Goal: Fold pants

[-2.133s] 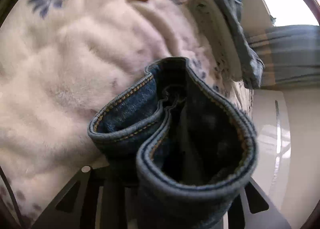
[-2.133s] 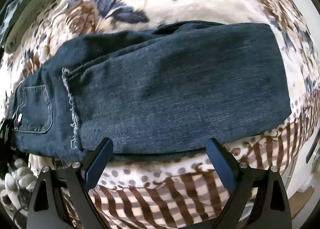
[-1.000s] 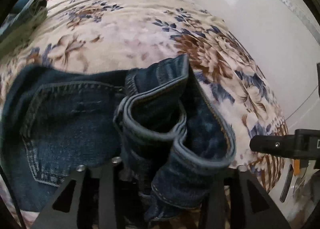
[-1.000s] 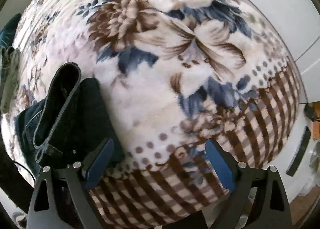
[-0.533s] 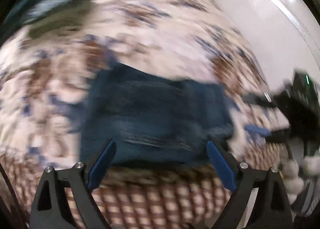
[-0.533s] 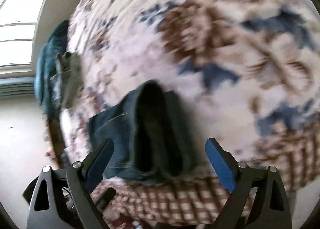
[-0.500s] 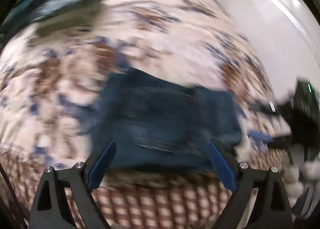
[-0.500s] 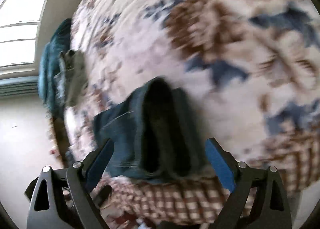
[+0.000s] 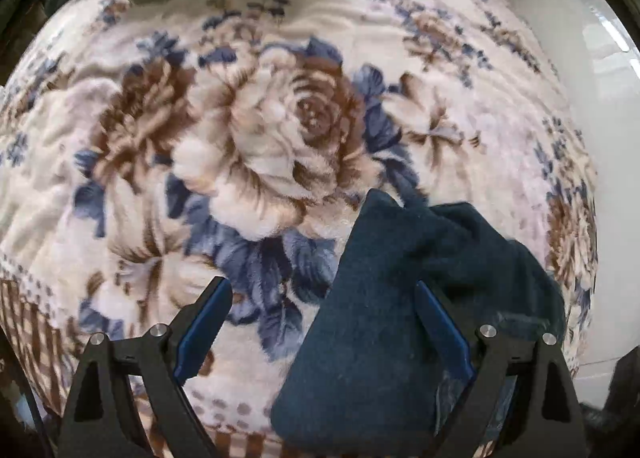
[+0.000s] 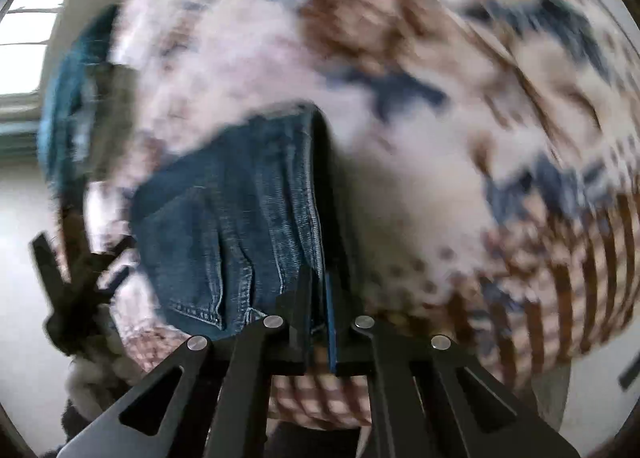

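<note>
The right tool (image 10: 318, 310) has just snapped closed and pinches the near edge of the folded blue denim pants (image 10: 240, 217). The left tool (image 9: 324, 322) stands wide, holding nothing. The pants lie at its four o'clock on the fluffy flowered blanket (image 9: 280, 129).

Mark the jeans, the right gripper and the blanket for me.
jeans (image 10: 240, 225): right wrist view, faded denim face.
right gripper (image 10: 318, 298): right wrist view, between fingertips.
blanket (image 9: 280, 129): left wrist view, big rose.
</note>
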A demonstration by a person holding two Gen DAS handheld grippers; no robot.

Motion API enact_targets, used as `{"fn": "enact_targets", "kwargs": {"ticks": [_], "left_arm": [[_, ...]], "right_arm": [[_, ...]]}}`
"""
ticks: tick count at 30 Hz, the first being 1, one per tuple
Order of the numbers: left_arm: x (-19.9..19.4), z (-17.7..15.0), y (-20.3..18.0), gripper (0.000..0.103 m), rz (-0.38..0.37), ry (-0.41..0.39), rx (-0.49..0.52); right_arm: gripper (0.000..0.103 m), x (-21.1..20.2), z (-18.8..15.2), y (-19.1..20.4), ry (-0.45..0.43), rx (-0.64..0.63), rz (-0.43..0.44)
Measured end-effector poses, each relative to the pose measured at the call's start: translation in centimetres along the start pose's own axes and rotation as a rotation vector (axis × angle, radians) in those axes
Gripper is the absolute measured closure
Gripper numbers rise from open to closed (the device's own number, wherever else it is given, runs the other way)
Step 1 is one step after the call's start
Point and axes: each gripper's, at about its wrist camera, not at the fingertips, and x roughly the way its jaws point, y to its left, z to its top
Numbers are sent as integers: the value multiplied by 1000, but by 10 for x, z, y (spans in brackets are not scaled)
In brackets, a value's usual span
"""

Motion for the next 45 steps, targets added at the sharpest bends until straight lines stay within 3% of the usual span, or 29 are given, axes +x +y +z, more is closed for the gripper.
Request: {"fn": "enact_targets", "kwargs": {"ticks": [2, 4, 7, 9, 12, 15, 19, 21, 23, 24, 27, 31, 32, 33, 34, 36, 40, 42, 44, 45], "left_arm": [[3, 5, 6, 10, -20, 10, -41], [0, 10, 10, 10, -48, -3, -75], [1, 19, 15, 11, -85, 6, -97], [6, 26, 11, 10, -118, 27, -85], [31, 42, 6, 8, 13, 83, -14], [43, 56, 34, 8, 31, 129, -134], [29, 60, 70, 8, 0, 98, -277], [25, 57, 80, 8, -28, 94, -314], [24, 54, 83, 8, -1, 84, -310], [26, 53, 85, 8, 15, 83, -304], [35, 47, 94, 8, 23, 106, -313], [42, 37, 109, 8, 5, 118, -337], [42, 35, 112, 8, 1, 116, -339], [42, 34, 113, 8, -2, 116, -339], [43, 33, 114, 8, -6, 115, -341], [44, 31, 116, 8, -18, 115, -343], [47, 27, 124, 8, -48, 123, -367], [45, 28, 125, 8, -61, 125, -374], [44, 27, 129, 8, -47, 125, -366], [44, 25, 129, 8, -46, 122, -364]], "right_arm": [[96, 16, 1, 3, 64, -17, -41], [95, 21, 4, 23, 64, -109, -142], [82, 22, 9, 42, 77, -173, -218], [64, 18, 13, 47, 77, -156, -220], [58, -4, 20, 51, 21, -113, -224], [57, -19, 36, 78, -29, -150, -230], [55, -18, 53, 138, -75, -300, -204], [38, -14, 63, 165, -64, -371, -150], [38, 13, 72, 210, 7, -458, -41], [38, 22, 71, 223, 36, -489, -28], [38, 81, 79, 285, 157, -647, -41], [38, 145, 70, 332, 262, -906, -119], [47, 160, 63, 341, 292, -1018, -175], [63, 170, 57, 342, 305, -1083, -215], [67, 181, 53, 343, 337, -1135, -246], [74, 188, 66, 340, 408, -1038, -187], [77, 197, 124, 280, 589, -433, 83], [78, 201, 140, 247, 629, -199, 157], [75, 191, 144, 257, 595, -265, 133], [59, 181, 144, 274, 554, -375, 71]]}}
